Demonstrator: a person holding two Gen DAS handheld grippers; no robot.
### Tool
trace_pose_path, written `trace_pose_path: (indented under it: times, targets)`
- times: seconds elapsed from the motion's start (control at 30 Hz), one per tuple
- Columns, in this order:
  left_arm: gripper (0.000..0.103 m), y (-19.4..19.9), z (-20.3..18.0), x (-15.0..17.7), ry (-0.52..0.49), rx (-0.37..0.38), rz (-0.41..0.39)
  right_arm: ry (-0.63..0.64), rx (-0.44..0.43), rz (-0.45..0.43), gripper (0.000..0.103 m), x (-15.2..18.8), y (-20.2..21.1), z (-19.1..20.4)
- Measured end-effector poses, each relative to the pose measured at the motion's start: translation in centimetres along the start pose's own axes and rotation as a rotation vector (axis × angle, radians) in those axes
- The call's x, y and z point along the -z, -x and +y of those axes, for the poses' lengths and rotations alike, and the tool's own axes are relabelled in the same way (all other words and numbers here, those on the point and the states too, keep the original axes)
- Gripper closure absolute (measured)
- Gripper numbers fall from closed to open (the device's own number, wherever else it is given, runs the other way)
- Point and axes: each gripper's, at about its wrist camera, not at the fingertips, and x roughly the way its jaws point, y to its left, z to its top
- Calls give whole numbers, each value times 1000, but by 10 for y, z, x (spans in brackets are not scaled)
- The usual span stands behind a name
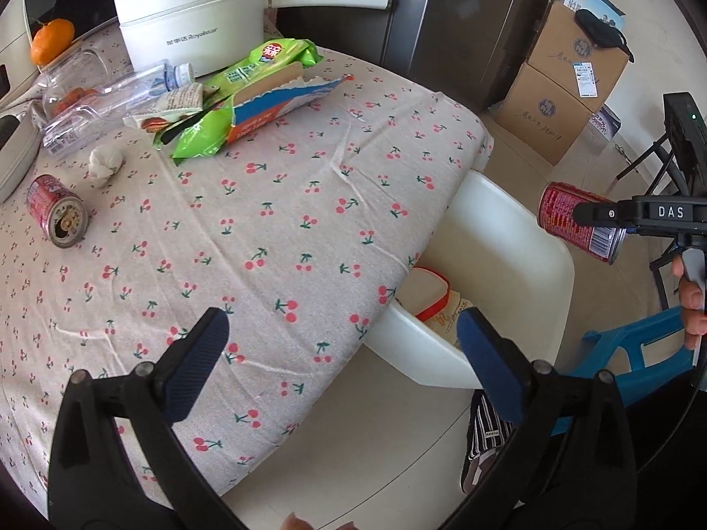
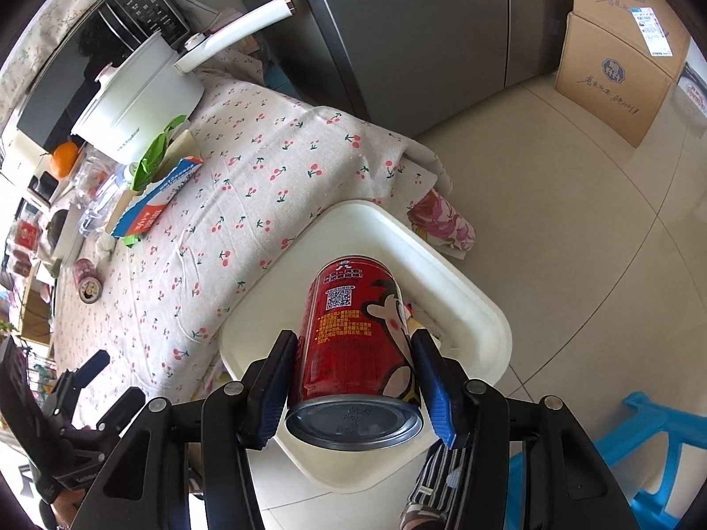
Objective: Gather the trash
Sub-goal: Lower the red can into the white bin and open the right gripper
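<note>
My right gripper is shut on a red drink can, held tilted over the white bin beside the table. The left wrist view shows the same can above the bin, which holds some wrappers. My left gripper is open and empty over the table edge near the bin. On the cherry-print tablecloth lie a second red can, a crumpled tissue, a green snack bag, a torn blue box and a clear plastic bottle.
A white electric pot and an orange stand at the table's far side. A grey fridge and stacked cardboard boxes are behind. A blue plastic stool stands on the tiled floor by the bin.
</note>
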Motion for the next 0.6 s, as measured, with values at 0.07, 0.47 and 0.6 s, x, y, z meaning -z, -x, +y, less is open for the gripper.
trace_pose_path:
  times: [0.07,0.47,0.6]
  targets:
    - [1,6,7,2,12,-10,-10,20,-1,6,49,0,-3,7]
    - [1,39,45,16,73,-68,-61,84,67,101,49,-3,-45,43]
    - [1,45,61,26,99,-91,-61,107,123,146,49,-2,-67,54]
